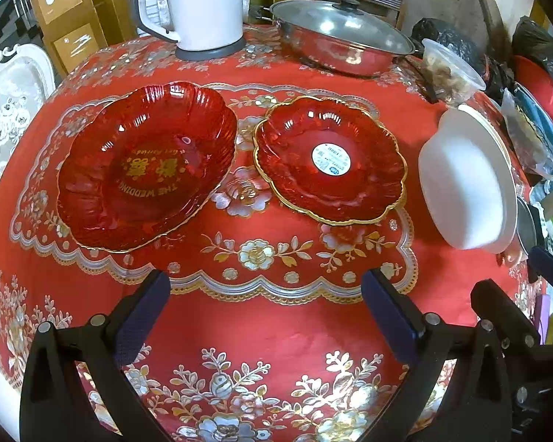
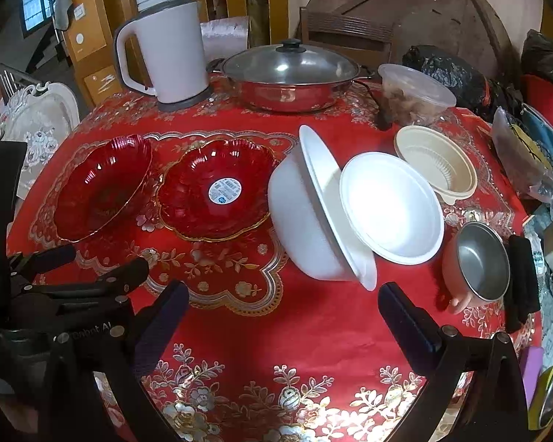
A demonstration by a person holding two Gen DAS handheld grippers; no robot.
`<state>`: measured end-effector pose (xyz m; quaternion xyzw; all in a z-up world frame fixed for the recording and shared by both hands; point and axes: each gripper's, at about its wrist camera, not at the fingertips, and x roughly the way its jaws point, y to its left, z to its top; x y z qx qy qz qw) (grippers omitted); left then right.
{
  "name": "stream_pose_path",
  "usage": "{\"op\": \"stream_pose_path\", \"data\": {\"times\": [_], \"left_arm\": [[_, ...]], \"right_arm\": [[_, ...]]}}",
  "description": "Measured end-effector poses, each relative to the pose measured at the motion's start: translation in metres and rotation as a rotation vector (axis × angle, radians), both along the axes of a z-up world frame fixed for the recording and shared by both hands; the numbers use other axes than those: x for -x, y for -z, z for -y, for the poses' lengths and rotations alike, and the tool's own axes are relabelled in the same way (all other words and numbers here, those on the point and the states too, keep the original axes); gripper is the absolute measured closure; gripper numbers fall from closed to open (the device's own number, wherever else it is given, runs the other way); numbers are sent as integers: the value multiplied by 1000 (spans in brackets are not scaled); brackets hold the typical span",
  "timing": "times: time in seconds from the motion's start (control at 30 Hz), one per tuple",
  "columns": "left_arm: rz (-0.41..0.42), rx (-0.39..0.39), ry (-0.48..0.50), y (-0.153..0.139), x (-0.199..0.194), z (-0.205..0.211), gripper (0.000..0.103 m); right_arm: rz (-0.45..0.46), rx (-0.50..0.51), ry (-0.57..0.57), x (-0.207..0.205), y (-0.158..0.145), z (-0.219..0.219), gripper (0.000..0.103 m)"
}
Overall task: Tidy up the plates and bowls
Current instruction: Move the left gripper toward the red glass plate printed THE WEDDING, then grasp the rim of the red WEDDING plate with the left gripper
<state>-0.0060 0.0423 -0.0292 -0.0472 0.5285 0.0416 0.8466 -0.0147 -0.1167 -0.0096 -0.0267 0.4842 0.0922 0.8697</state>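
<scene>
Two red glass plates lie side by side on the red tablecloth: a larger one with gold lettering [image 1: 147, 165] [image 2: 103, 188] and a gold-rimmed one with a round sticker [image 1: 330, 162] [image 2: 217, 188]. To their right a white bowl [image 1: 464, 180] [image 2: 313, 221] is tipped on its side, its rim overlapping a shallow white bowl [image 2: 394, 206]. Behind that sits a beige ribbed bowl [image 2: 438, 162], and a pink steel-lined cup [image 2: 479, 258] stands to the right. My left gripper [image 1: 265, 283] hovers open, short of the red plates. My right gripper [image 2: 284, 294] is open just below the tipped bowl.
At the back of the table stand a white kettle [image 2: 166, 55], a lidded steel pot [image 2: 291, 73] and a clear plastic tub [image 2: 413, 92]. Black bags [image 2: 446, 70] and packets crowd the right edge. A white carved chair [image 2: 37, 118] is at the left. The left gripper's body [image 2: 92, 280] shows at the left.
</scene>
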Motion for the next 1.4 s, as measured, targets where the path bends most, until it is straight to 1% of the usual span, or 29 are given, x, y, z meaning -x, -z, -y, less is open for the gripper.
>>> {"op": "stream_pose_path", "data": {"times": [0.23, 0.37, 0.53, 0.63, 0.73, 0.87, 0.93, 1.03, 1.13, 1.23, 1.3, 1.4], "left_arm": [[-9, 0, -5, 2, -1, -4, 0], [-19, 9, -22, 3, -2, -13, 0], [-18, 9, -113, -1, -1, -52, 0], [-27, -1, -177, 2, -2, -80, 0], [-39, -8, -234, 6, -3, -105, 0], [-42, -14, -304, 6, -8, -138, 0], [-41, -31, -322, 5, -13, -150, 0], [-35, -31, -341, 4, -20, -166, 0], [-45, -42, -342, 7, -28, -174, 0], [-61, -45, -325, 13, -35, -177, 0], [-70, -40, -314, 16, -40, -179, 0], [-88, -20, -297, 20, -48, -180, 0]], "right_arm": [[5, 13, -22, -2, 0, -7, 0], [4, 21, -65, -9, -1, -20, 0], [36, 39, -159, -24, -5, -49, 0], [51, 50, -226, -40, -4, -72, 0], [54, 53, -268, -58, -2, -92, 0], [54, 12, -328, -82, -3, -116, 0], [30, -30, -357, -97, -2, -127, 1], [-16, -105, -386, -122, 0, -142, 1], [-57, -146, -426, -144, 3, -161, 8], [-85, -145, -470, -161, 5, -181, 18], [-131, -156, -491, -175, 13, -194, 31], [-198, -139, -502, -191, 29, -207, 34]]}}
